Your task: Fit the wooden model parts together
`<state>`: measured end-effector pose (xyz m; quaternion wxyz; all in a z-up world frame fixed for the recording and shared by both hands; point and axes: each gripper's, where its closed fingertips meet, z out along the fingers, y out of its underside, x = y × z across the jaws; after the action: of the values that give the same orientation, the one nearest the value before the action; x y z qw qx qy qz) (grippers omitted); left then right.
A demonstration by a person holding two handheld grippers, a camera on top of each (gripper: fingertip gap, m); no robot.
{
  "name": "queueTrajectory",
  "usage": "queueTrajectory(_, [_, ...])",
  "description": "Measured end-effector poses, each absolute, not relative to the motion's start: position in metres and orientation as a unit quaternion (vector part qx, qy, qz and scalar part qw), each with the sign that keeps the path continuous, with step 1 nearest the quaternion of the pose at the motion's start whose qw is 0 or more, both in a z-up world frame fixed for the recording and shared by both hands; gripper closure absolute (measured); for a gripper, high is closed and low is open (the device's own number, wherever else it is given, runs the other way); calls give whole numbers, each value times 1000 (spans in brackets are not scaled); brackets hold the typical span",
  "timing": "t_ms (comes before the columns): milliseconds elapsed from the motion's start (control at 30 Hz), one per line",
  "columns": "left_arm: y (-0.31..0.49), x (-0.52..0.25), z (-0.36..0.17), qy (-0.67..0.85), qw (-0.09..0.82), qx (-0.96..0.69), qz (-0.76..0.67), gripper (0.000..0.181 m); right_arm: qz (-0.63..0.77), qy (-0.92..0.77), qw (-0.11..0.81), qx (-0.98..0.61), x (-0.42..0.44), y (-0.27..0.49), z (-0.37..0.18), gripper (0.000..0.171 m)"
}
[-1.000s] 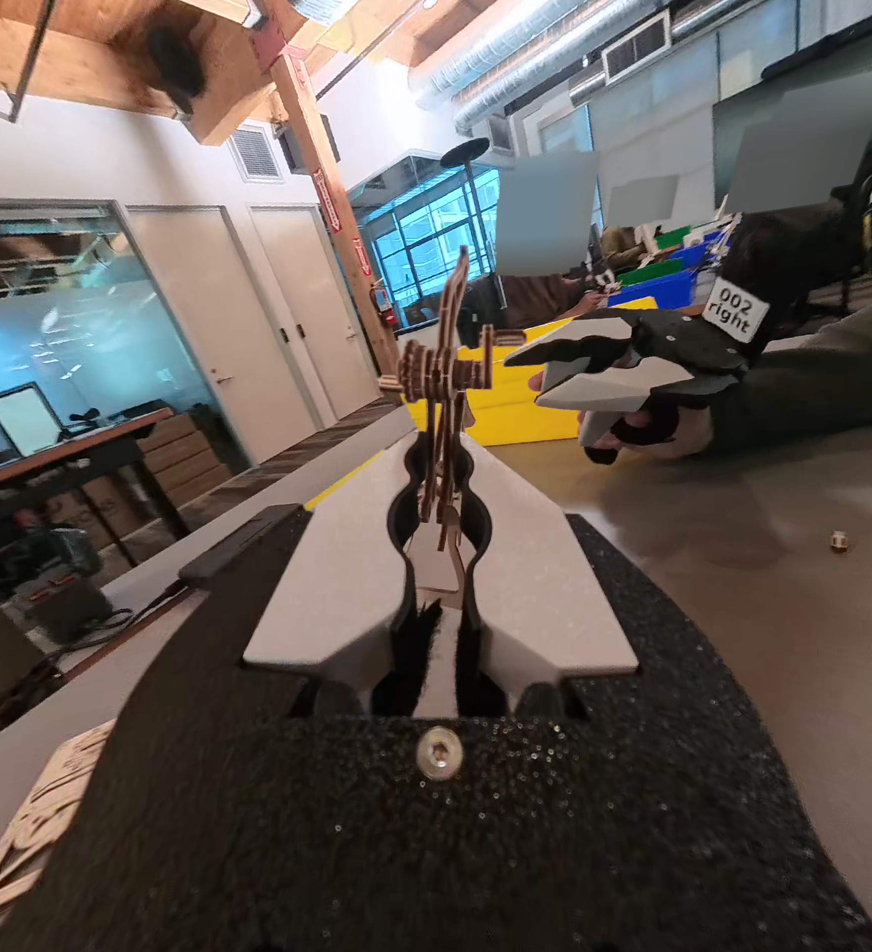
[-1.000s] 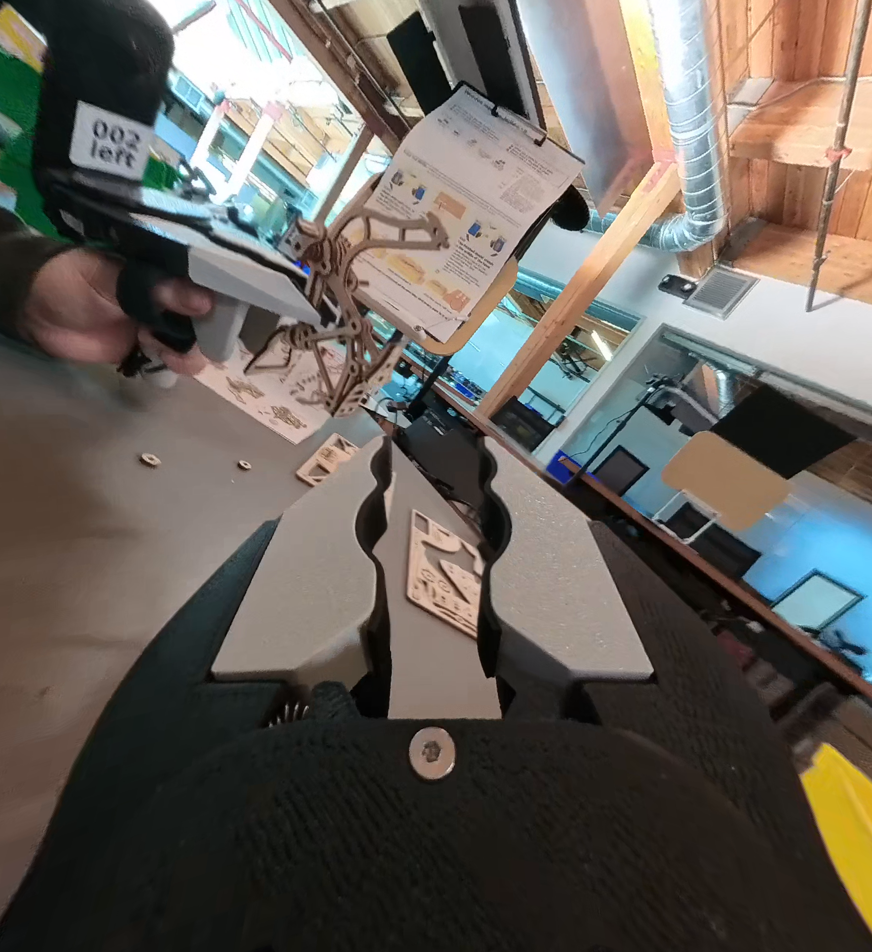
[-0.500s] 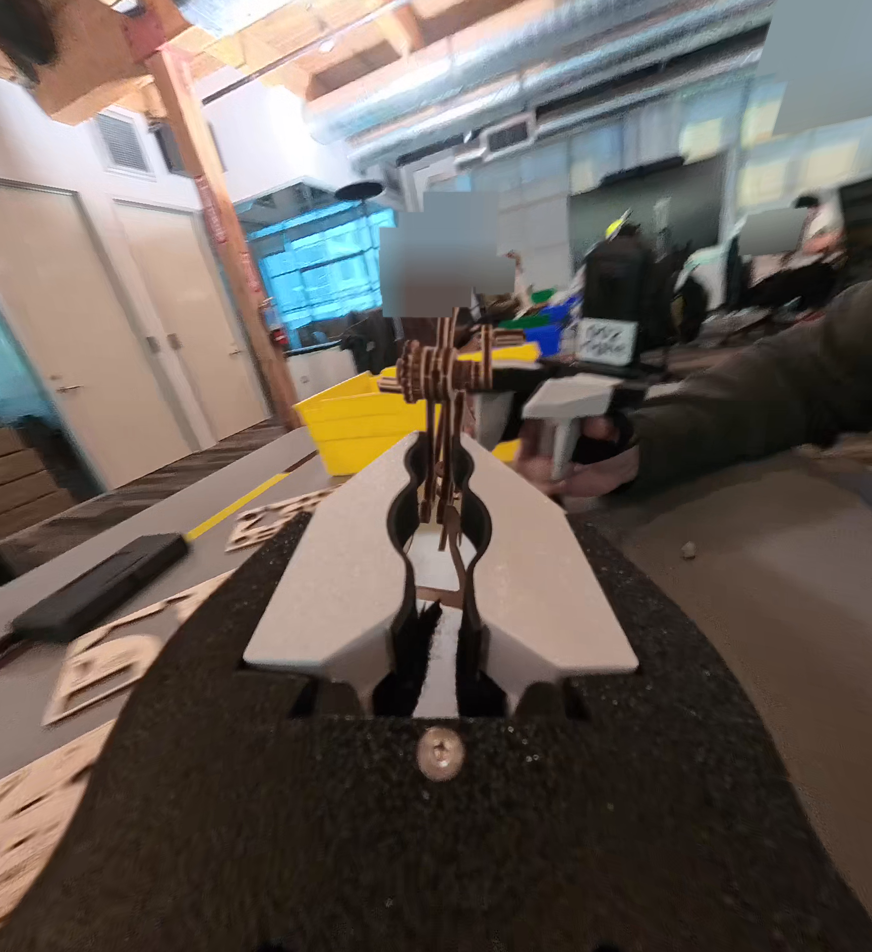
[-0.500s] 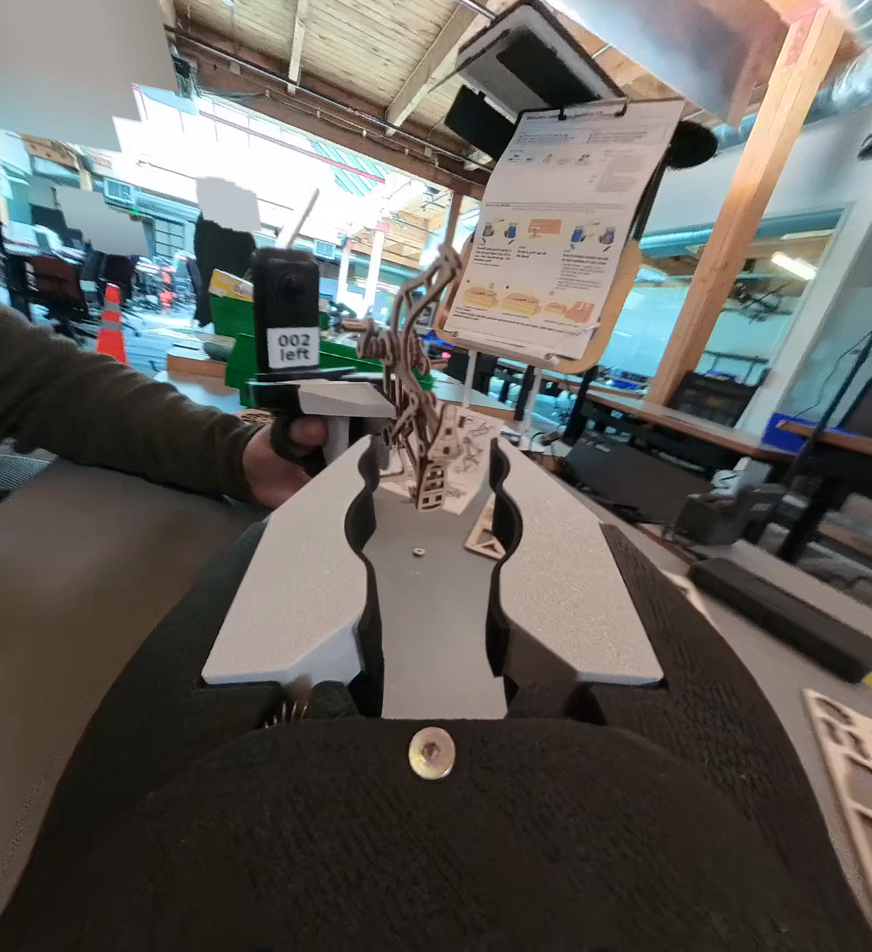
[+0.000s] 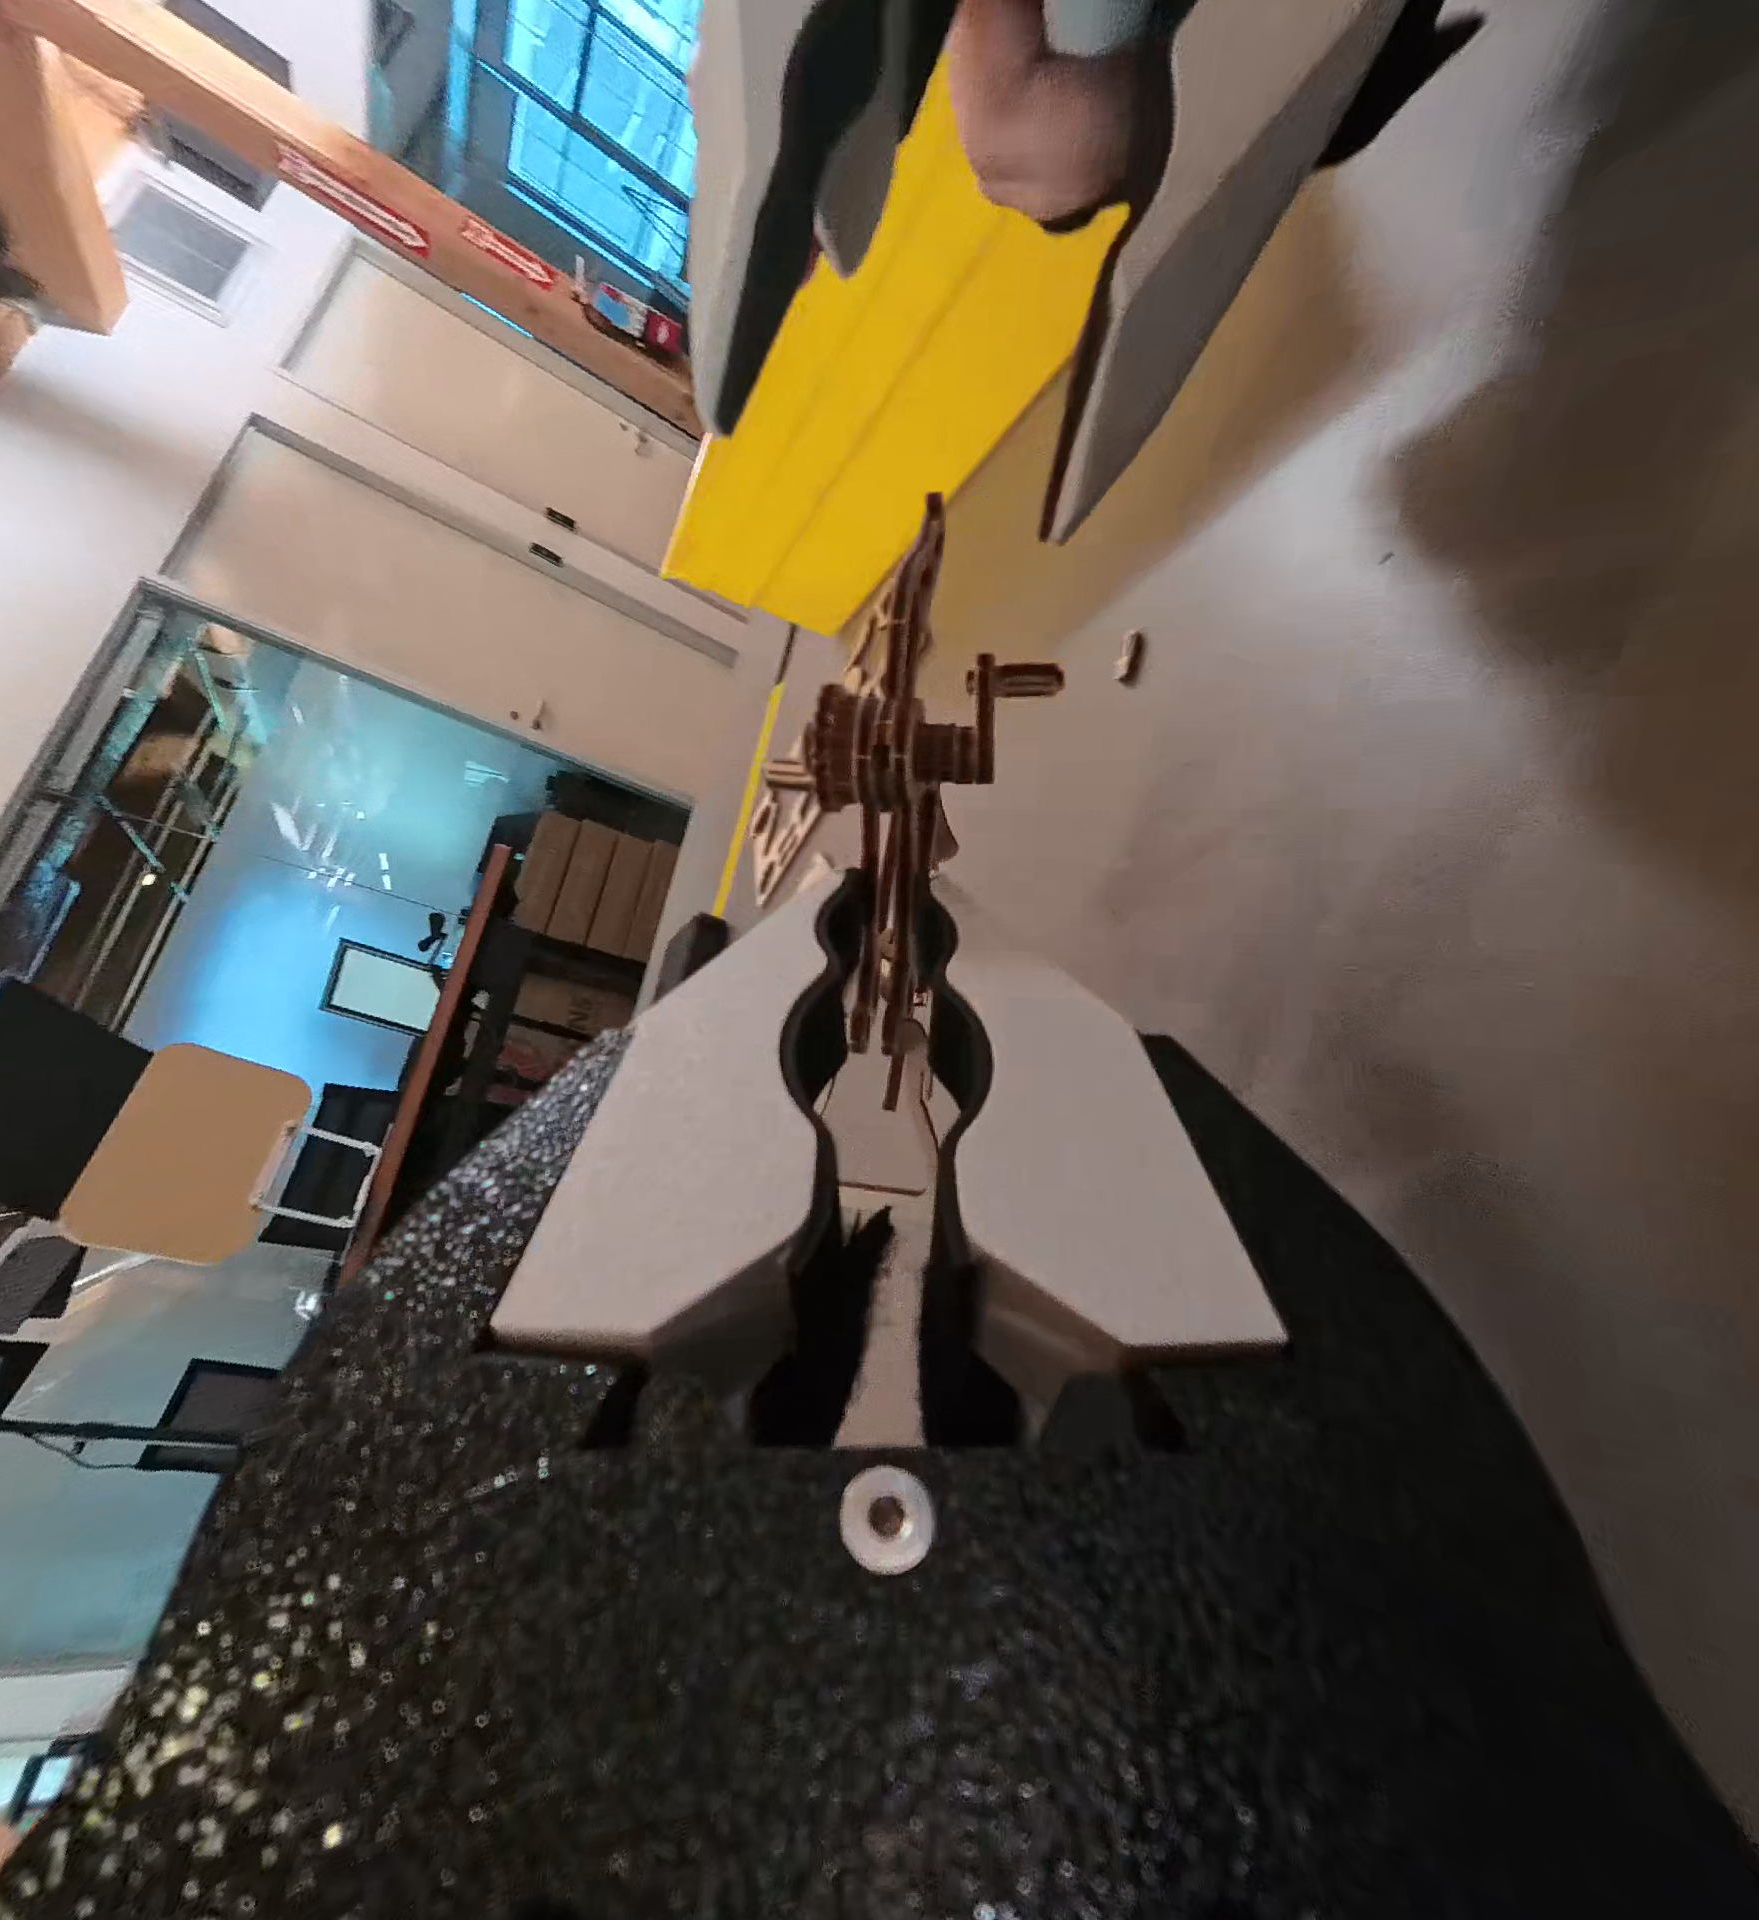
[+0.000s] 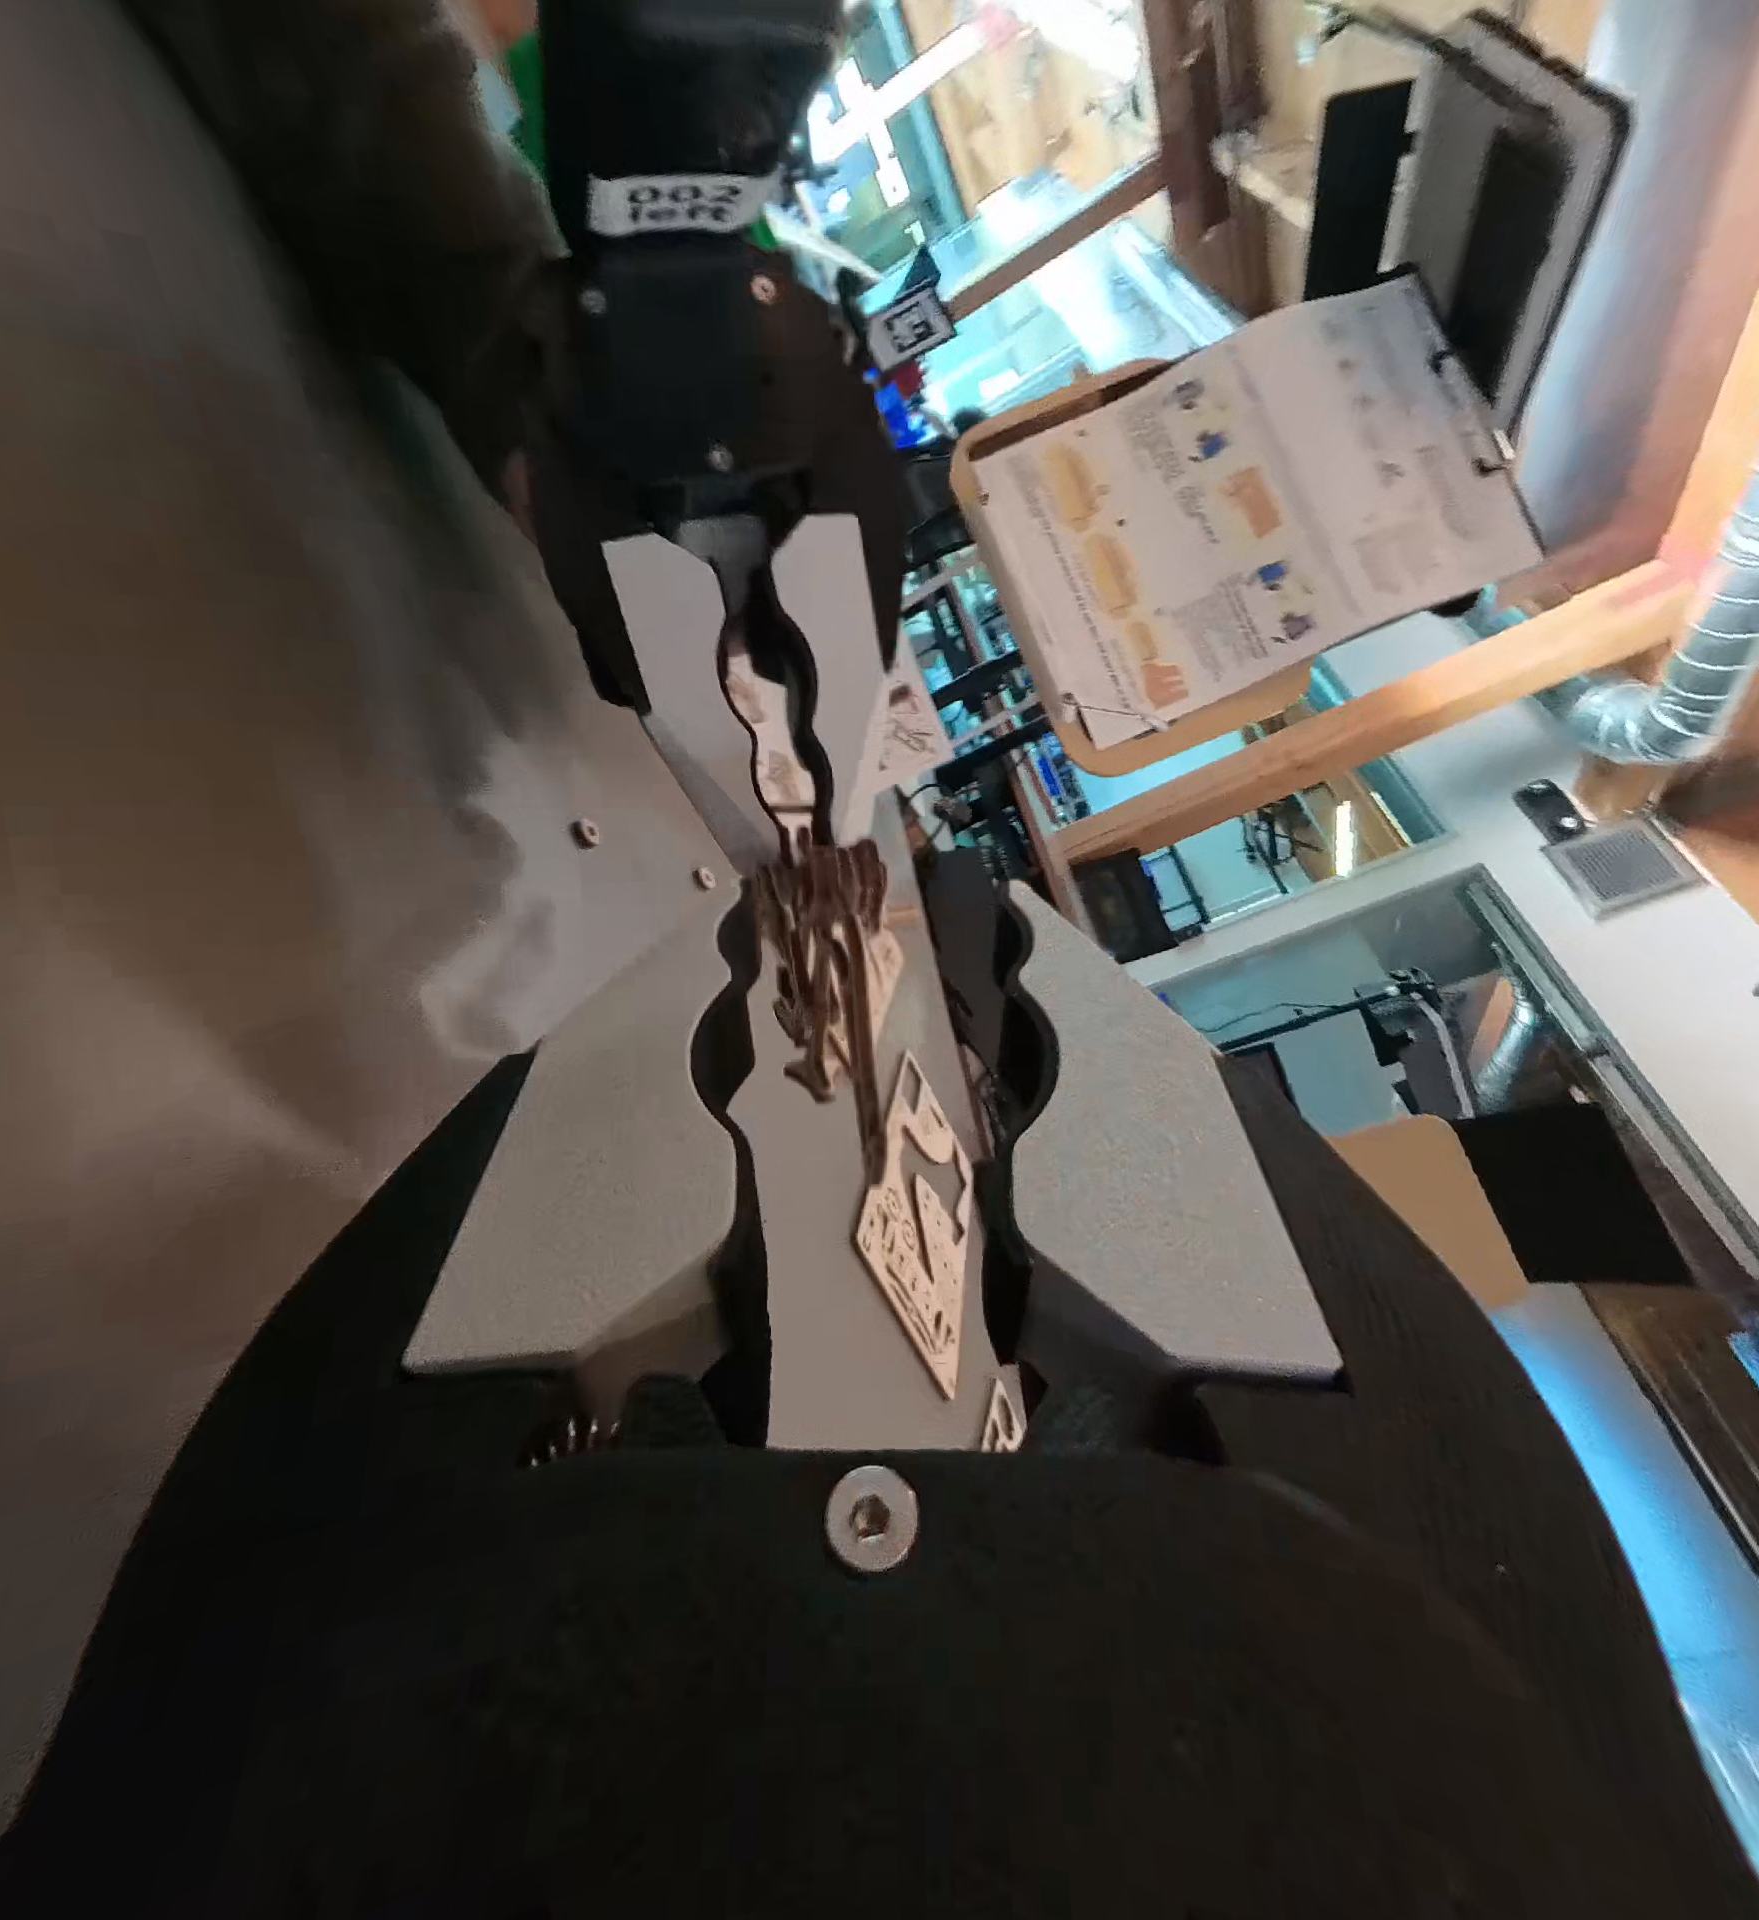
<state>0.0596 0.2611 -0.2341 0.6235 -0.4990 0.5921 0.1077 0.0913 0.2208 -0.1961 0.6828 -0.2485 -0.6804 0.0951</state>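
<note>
The wooden model (image 5: pixel 885 748), a brown laser-cut assembly with stacked gears and a small crank, is clamped by its lower end in my left gripper (image 5: pixel 890 894), which is shut on it. My right gripper (image 5: pixel 885 473) is open and points straight at the left one from the top of the left wrist view, just past the model's tip. In the right wrist view the model (image 6: pixel 823 966) lies between the spread fingers of my right gripper (image 6: pixel 885 904), apart from both pads. The left gripper (image 6: pixel 802 831) faces it, tip to tip.
A grey table (image 5: pixel 1477 935) lies under both grippers. Punched wooden part sheets (image 6: pixel 916 1247) lie on it, and a small loose wooden piece (image 5: pixel 1124 655). A yellow bin (image 5: pixel 854 364) stands behind. A clipboard with an instruction sheet (image 6: pixel 1249 520) stands at the table's edge. One gripper's finger ends stand about 7 cm off the other's.
Both grippers have rolled sideways. The right gripper has come in head-on to the left one, so its open fingers now straddle the model's free end. The left stays shut on the model.
</note>
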Motion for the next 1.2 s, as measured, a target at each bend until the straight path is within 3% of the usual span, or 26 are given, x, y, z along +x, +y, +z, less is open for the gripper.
queueTrajectory(267, [252, 73, -250, 613, 584, -529, 64, 174, 105, -730, 607, -295, 87, 215, -216, 127])
queueTrajectory(667, [240, 79, -255, 607, 559, -565, -5, 175, 110, -781, 523, -322, 99, 221, -245, 97])
queueTrajectory(933, [238, 79, -258, 608, 557, -565, -15, 175, 102, -759, 570, -298, 99, 225, -236, 146])
queueTrajectory(1200, [237, 78, -259, 619, 560, -551, 5, 175, 130, -762, 552, -312, 100, 222, -238, 169])
